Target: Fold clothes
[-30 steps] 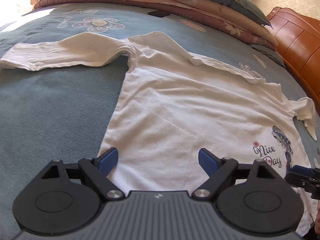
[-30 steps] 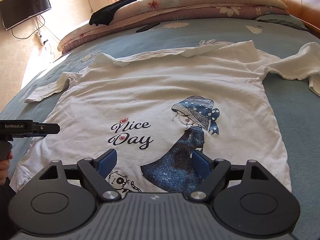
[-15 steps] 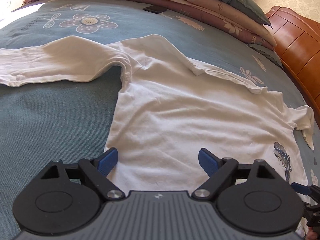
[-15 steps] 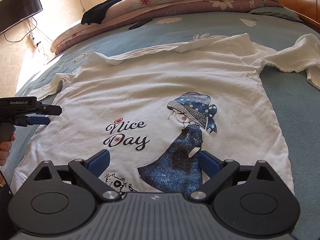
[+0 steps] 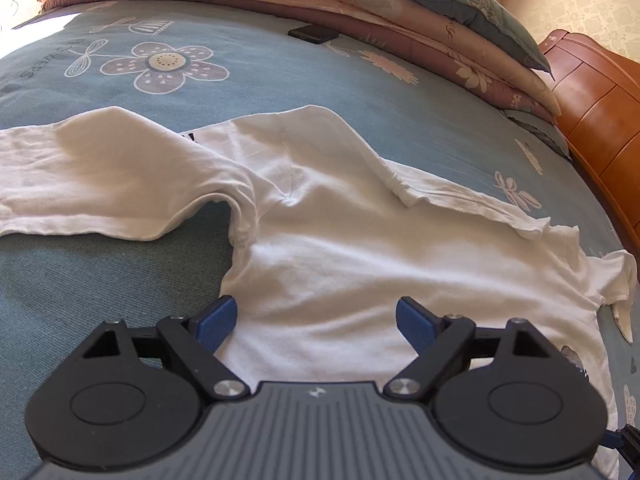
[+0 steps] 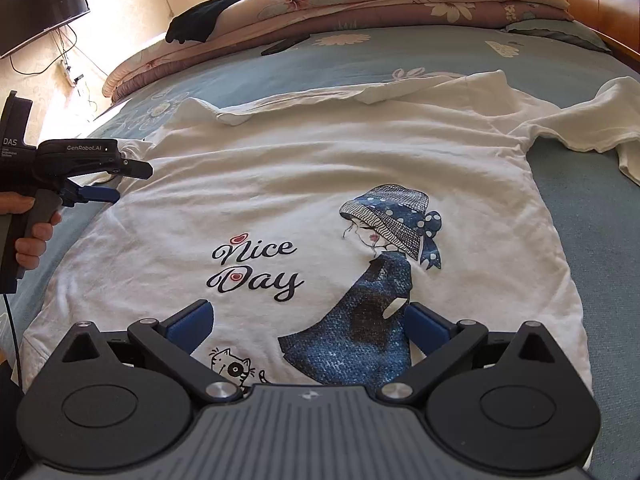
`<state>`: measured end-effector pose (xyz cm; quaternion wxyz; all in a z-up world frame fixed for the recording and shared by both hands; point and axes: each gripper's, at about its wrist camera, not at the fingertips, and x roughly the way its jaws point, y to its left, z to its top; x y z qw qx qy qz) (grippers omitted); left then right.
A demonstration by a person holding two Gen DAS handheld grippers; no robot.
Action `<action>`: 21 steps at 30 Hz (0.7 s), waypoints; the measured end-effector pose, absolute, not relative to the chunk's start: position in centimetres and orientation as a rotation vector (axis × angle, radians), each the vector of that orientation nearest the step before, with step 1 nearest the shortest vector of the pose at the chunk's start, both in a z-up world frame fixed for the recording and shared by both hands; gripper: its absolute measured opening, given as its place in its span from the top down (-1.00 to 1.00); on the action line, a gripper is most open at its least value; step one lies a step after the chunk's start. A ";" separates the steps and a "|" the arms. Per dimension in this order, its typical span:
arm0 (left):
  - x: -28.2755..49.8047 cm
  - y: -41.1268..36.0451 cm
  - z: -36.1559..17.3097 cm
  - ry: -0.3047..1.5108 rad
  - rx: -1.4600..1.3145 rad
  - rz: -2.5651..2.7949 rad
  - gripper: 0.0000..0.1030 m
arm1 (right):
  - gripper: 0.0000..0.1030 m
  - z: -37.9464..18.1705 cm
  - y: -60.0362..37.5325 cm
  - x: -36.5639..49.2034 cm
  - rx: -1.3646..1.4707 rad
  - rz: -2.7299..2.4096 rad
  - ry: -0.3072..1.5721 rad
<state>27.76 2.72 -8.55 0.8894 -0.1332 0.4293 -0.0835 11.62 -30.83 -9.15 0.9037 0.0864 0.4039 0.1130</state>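
Right gripper (image 6: 308,324): nearest item in the right wrist view. Blue jaws set wide and opening further; they hang over the shirt's hem print, nothing pinched between them.

Left gripper (image 5: 316,318): nearest item in the left wrist view. Jaws wide apart, holding nothing, over the shirt's side just below the armpit. In the right wrist view the same tool appears side-on at the shirt's left edge, held by a hand (image 6: 30,226) on its grey grip.

White T-shirt (image 6: 320,200): spread flat, print side up, on the near half of the bed, hem toward the grippers, collar toward the bed's far edge. Print reads "Nice Day", with a girl in a blue hat and dress and a small cat at the hem. Both sleeves lie outward; the collar band is creased.

Bed (image 6: 600,240): blue cover with flower pattern.

Dark flat object (image 5: 314,34): on the cover beyond the collar, too small to identify.

Folded quilts (image 6: 360,4): stacked along the bed's far edge, a dark garment (image 6: 212,12) draped on them.

Wooden headboard (image 5: 600,120): along the bed's side edge.

Wall television (image 6: 40,8): far corner.
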 end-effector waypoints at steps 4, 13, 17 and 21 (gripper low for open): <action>27.4 2.4 -7.1 0.870 -0.277 -0.205 -0.69 | -1.00 -9.1 -30.9 11.7 0.191 0.230 0.837; 28.6 0.1 -8.6 0.939 -0.071 -0.149 -0.65 | -1.00 -9.4 -30.3 11.6 0.145 0.224 0.830; 26.9 -0.4 -5.4 0.973 0.015 -0.158 -0.66 | -1.00 -9.3 -30.5 11.8 0.157 0.222 0.837; 22.4 0.0 -3.0 1.056 0.004 -0.220 -0.71 | -1.00 -9.2 -30.6 11.8 0.164 0.220 0.841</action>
